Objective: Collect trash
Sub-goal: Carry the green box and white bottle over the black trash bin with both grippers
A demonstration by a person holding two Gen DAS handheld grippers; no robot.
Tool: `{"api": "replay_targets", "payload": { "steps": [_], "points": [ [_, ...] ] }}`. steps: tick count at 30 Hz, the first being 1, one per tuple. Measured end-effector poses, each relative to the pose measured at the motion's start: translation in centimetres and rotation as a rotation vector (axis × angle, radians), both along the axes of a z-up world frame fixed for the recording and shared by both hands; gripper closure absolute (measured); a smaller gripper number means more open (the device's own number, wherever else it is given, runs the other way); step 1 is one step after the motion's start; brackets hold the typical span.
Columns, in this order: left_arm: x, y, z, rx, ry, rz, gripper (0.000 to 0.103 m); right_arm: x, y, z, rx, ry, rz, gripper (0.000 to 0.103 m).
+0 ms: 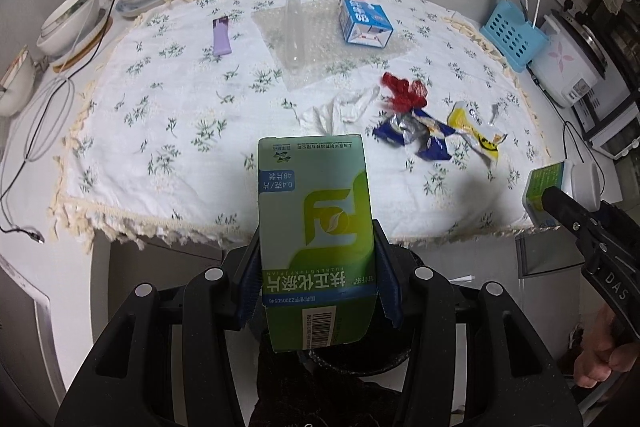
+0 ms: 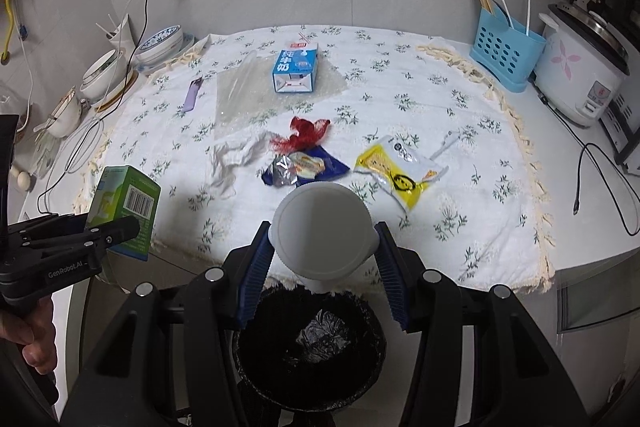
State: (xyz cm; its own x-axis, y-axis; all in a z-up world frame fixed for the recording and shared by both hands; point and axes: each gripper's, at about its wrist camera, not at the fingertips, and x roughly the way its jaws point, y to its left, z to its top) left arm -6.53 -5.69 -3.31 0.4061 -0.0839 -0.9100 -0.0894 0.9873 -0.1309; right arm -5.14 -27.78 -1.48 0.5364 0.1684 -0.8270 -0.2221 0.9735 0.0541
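My left gripper [image 1: 316, 283] is shut on a green medicine box [image 1: 316, 235], held off the table's front edge; the same box [image 2: 124, 211] shows at the left of the right wrist view. My right gripper [image 2: 324, 259] is shut on a white plastic bottle [image 2: 324, 231], directly above a black-lined trash bin [image 2: 310, 347] on the floor. On the floral tablecloth [image 2: 440, 99] lie a blue milk carton [image 2: 295, 71], a clear bottle [image 1: 294, 27], a purple tube [image 1: 221, 37], red netting [image 2: 306, 135], a white tissue [image 2: 236, 157], blue and silver wrappers [image 2: 300, 169] and a yellow packet [image 2: 400, 173].
Bowls [image 2: 160, 41] and cups stand at the table's left, with cables [image 2: 72, 155] trailing there. A blue utensil holder [image 2: 506, 57] and a rice cooker [image 2: 580, 71] stand at the right. A person's hand [image 2: 32, 339] grips the left tool.
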Motion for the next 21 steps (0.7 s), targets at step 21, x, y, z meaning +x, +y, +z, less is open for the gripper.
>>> {"api": "replay_targets", "payload": {
  "steps": [21],
  "points": [
    [-4.6,-2.4,-7.7,-0.031,0.092,0.011,0.056,-4.6,-2.4,-6.8,0.010,0.090,0.015,0.054]
  ]
}}
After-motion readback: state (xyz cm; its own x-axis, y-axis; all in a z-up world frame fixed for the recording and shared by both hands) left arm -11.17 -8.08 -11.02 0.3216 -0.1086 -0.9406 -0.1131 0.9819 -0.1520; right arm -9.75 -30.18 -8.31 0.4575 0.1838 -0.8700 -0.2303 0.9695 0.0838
